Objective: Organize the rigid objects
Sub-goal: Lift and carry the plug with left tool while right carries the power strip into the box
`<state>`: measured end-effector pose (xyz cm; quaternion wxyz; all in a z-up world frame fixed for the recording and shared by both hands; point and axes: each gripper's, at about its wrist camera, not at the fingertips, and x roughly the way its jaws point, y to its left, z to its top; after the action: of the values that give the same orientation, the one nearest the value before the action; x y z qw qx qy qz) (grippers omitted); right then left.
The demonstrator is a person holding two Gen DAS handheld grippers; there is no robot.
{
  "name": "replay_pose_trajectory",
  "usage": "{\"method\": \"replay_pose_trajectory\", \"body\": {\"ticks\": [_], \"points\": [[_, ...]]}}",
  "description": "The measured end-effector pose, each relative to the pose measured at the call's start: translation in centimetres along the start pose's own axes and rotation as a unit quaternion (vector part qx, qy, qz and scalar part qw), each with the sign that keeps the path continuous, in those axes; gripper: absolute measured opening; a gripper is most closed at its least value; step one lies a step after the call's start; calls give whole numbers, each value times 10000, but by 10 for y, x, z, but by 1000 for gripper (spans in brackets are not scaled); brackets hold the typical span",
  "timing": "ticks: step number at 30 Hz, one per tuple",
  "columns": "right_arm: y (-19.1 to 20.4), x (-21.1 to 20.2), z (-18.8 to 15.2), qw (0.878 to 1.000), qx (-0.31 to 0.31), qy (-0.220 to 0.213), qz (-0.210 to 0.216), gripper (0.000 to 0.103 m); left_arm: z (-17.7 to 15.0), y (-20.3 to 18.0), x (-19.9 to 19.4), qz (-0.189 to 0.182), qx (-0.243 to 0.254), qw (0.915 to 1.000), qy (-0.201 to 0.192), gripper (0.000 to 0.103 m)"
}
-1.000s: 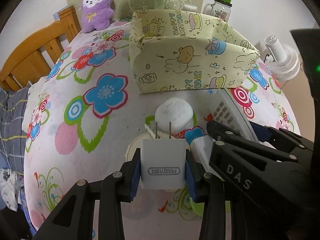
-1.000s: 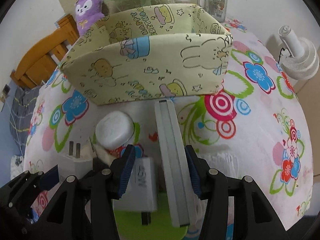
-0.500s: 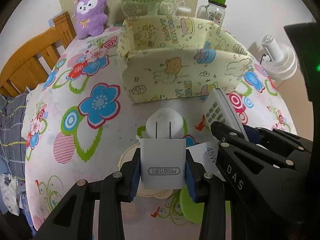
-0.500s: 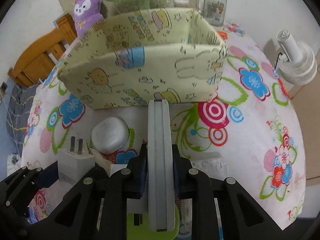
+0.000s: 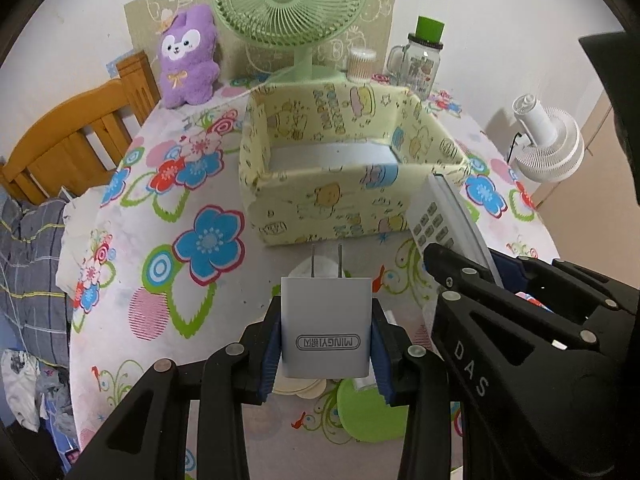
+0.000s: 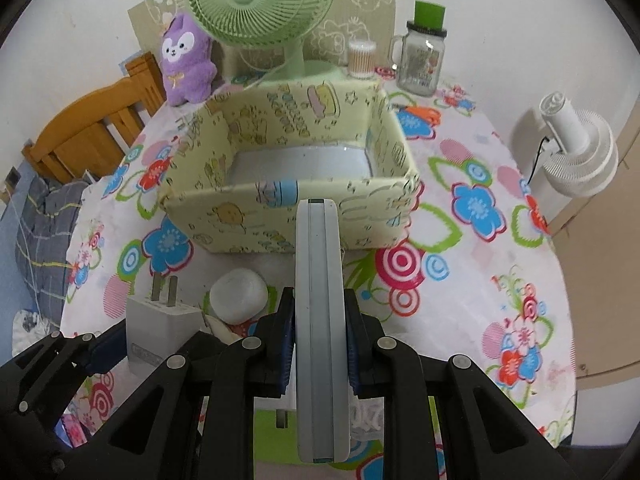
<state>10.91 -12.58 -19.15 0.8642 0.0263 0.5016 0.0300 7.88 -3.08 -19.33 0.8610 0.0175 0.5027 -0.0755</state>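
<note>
While it is clamped between the blue-padded fingers (image 5: 267, 354) of the left tool (image 5: 325, 344), the white two-pin plug adapter with a grey printed label (image 5: 325, 326) is held off the table with its two metal prongs pointing forward toward the box. A long white remote control with grey keys (image 6: 319, 312) is pinched edge-on in the right tool (image 6: 319, 340), whose jaws are closed narrowly on its two faces; its far end is seen just before the near wall of the box. Both held items are raised side by side, the adapter to the left of the remote, as is shown in the right wrist view (image 6: 160, 330).

Ahead of them, a pale yellow open box printed with cartoon figures (image 5: 344, 204) is set on the table, and its pale grey floor is visible inside. Between the box and the tools, a white rounded case (image 6: 239, 295) is seen lying on the round table covered with a flowered cloth (image 5: 140, 240), and a lime-green flat disc (image 5: 368, 416) lies under the left tool.

Behind the box stand a green desk fan (image 5: 290, 4), a purple plush rabbit (image 5: 188, 56), a small jar of cotton swabs (image 5: 361, 64) and a glass mug jar with a green lid (image 5: 420, 60). A white floor fan (image 5: 548, 144) is placed off the table's right side, and a wooden chair (image 5: 76, 136) at its left.
</note>
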Motion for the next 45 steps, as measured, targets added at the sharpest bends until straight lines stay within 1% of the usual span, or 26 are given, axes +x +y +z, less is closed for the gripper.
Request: {"method": "replay_pose_trajectory", "body": {"ticks": [15, 23, 29, 36, 45], "points": [[-1, -54, 14, 9992, -25, -381, -149, 24, 15, -8, -39, 193, 79, 9991, -371, 40], [-4, -76, 20, 9982, -5, -572, -193, 24, 23, -14, -57, 131, 84, 9986, -508, 40], [-8, -92, 29, 9968, 16, -771, -213, 24, 32, -19, -69, 95, 104, 9974, -704, 40], [-10, -95, 40, 9965, 92, -822, -124, 24, 43, -20, -73, 117, 87, 9967, -798, 40], [-11, -94, 61, 9957, 81, -913, -122, 24, 62, -18, -72, 156, 42, 9959, -891, 40]]}}
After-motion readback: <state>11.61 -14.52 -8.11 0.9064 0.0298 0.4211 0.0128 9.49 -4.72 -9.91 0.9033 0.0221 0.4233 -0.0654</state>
